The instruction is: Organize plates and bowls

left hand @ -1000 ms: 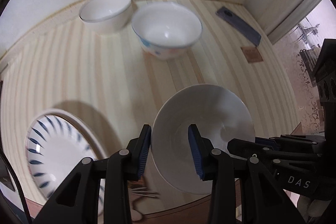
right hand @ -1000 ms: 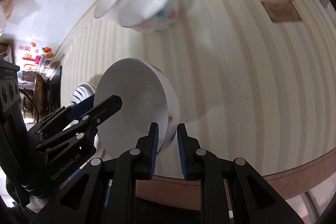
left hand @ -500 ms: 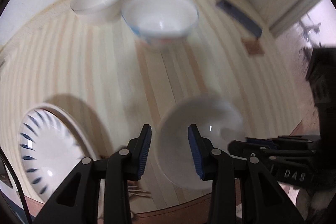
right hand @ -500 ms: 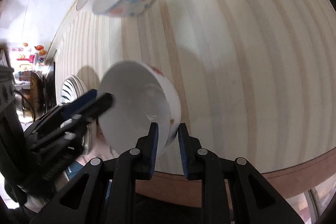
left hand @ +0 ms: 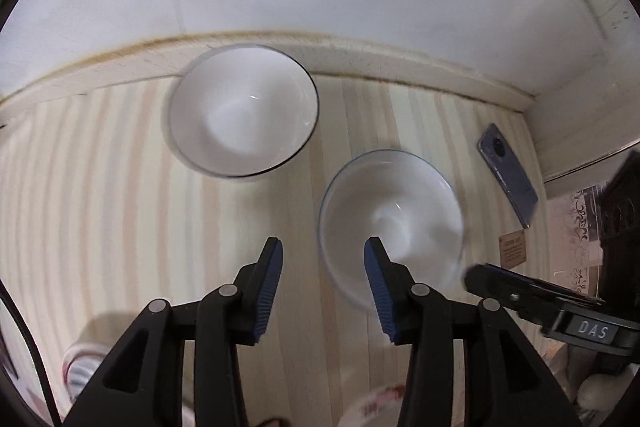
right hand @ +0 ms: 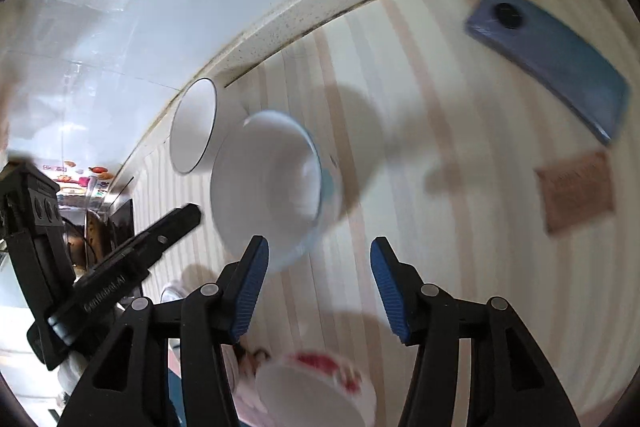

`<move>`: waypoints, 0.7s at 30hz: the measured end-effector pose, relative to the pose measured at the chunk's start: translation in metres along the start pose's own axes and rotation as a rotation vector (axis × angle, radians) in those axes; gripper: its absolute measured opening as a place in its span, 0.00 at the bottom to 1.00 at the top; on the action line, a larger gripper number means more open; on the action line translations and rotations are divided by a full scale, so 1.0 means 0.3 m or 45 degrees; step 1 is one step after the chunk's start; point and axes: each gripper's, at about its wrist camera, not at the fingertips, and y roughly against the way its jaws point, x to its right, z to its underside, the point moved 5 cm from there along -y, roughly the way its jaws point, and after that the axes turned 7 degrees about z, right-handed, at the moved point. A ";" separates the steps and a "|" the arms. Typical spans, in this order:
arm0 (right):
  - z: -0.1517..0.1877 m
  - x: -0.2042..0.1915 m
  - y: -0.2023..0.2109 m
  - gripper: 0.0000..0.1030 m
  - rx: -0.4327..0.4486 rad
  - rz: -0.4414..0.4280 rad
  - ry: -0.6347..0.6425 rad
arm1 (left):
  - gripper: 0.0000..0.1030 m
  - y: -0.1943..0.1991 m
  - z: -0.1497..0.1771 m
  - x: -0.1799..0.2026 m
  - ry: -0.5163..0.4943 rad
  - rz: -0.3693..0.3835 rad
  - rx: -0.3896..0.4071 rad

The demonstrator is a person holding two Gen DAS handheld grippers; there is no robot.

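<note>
Left tongs [left hand: 322,269] released, jaws spread, nothing between them. Right tongs [right hand: 318,271] also released and empty — its left blue pad sits just in front of the near rim of the white ceramic bowl with blue markings [right hand: 272,183].

That bowl [left hand: 390,223] stands upright on the striped beige desk [left hand: 120,207], ahead of and slightly right of the left tongs, ahead-left of the right tongs. Both are close; the right one looks nearer the rim, my read.

Second bowl, plain white with a thin dark rim [left hand: 244,111], sits further back by the wall, just beside the first. Both bowls look empty.

Red-patterned white bowl [right hand: 316,387] lies under the right tongs at the near edge; contents not visible.

Grey-blue phone [right hand: 548,59] and brown card [right hand: 576,191] lie well right, clear of the bowls.
</note>
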 end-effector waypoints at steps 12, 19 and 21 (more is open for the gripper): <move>-0.085 -0.005 -0.132 0.16 0.002 0.066 0.030 | 0.24 -0.094 -0.021 0.027 -0.048 0.018 -0.019; -0.049 -0.028 -0.016 0.16 0.050 0.072 0.049 | 0.24 -0.007 0.013 0.071 -0.069 0.054 0.001; -0.022 -0.041 0.040 0.16 0.064 0.072 0.057 | 0.24 0.043 0.036 0.097 -0.094 0.069 0.017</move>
